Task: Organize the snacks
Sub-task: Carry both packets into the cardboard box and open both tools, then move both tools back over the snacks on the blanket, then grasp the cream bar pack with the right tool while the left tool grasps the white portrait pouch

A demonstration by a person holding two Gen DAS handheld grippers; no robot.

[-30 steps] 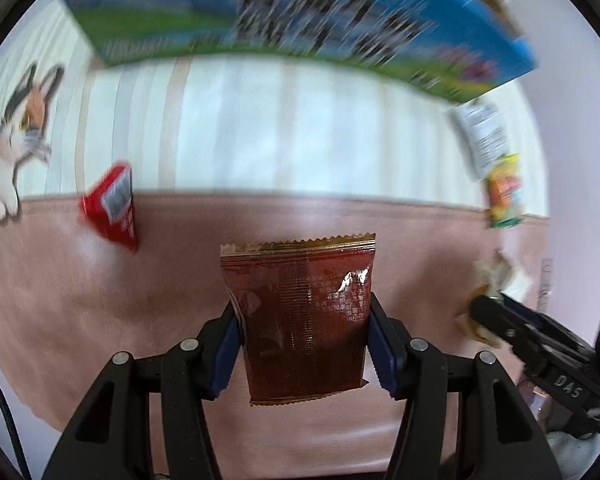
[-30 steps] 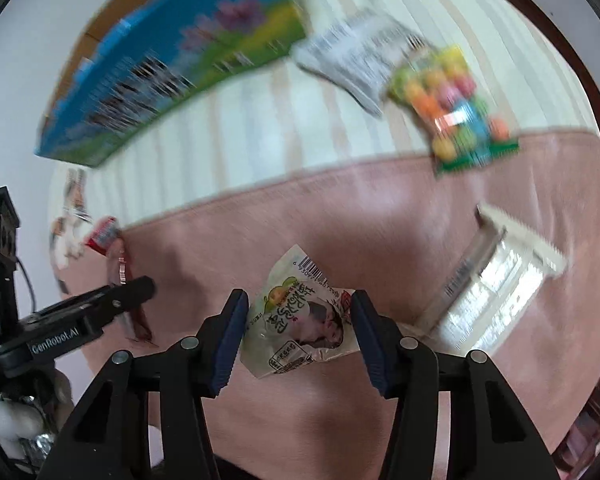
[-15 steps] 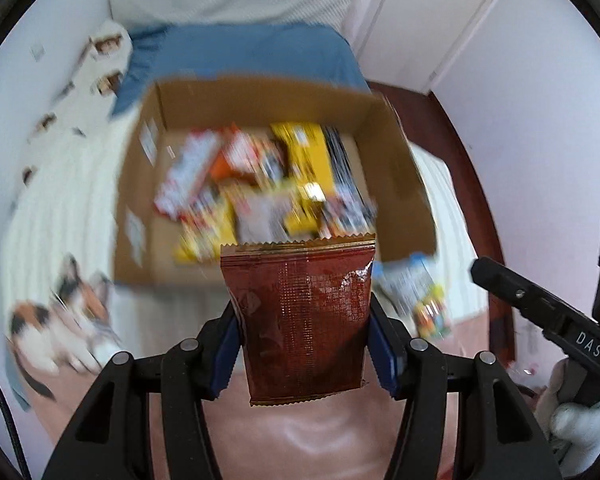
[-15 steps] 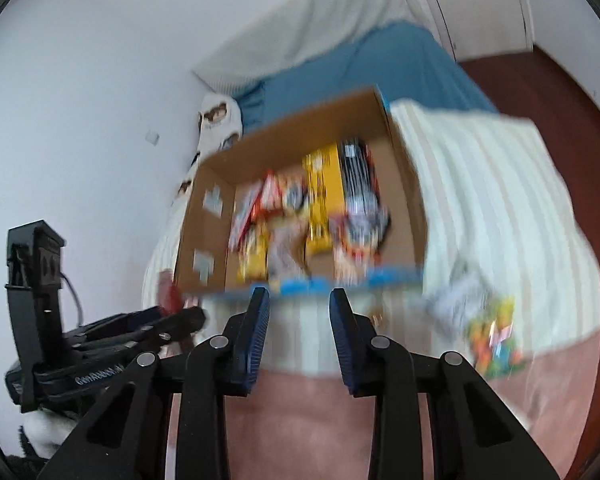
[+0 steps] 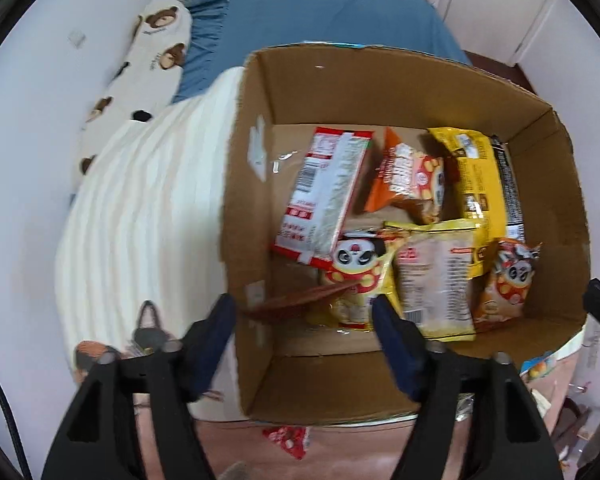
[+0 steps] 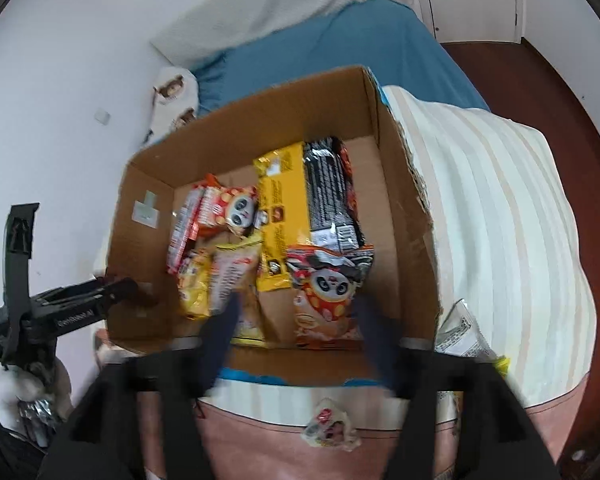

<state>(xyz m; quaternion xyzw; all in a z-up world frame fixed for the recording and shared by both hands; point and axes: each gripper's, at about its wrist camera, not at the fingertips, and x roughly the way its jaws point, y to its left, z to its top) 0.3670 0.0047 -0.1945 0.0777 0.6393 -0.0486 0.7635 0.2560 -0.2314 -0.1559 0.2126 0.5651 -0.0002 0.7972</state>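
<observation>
Snack packets dropping into the box

Both grippers hang over the open brown cardboard box (image 5: pixel 420 92), so whatever they let go lands inside. The left gripper (image 5: pixel 304 312) has just been opening; its jaws stand apart, and the dark red foil pouch (image 5: pixel 296 300) lies tilted between them, free of the pads. The right gripper (image 6: pixel 296 320) has also just been opening and holds nothing. A small white packet (image 6: pixel 330 428) remains on the pink blanket (image 6: pixel 260 448) outside. The near box wall blocks a low reach.

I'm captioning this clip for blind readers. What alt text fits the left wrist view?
Open tongs hang over a cardboard box of snack packets, with a dark red packet dropping free between the fingers. The box sits on a striped blanket.
</observation>
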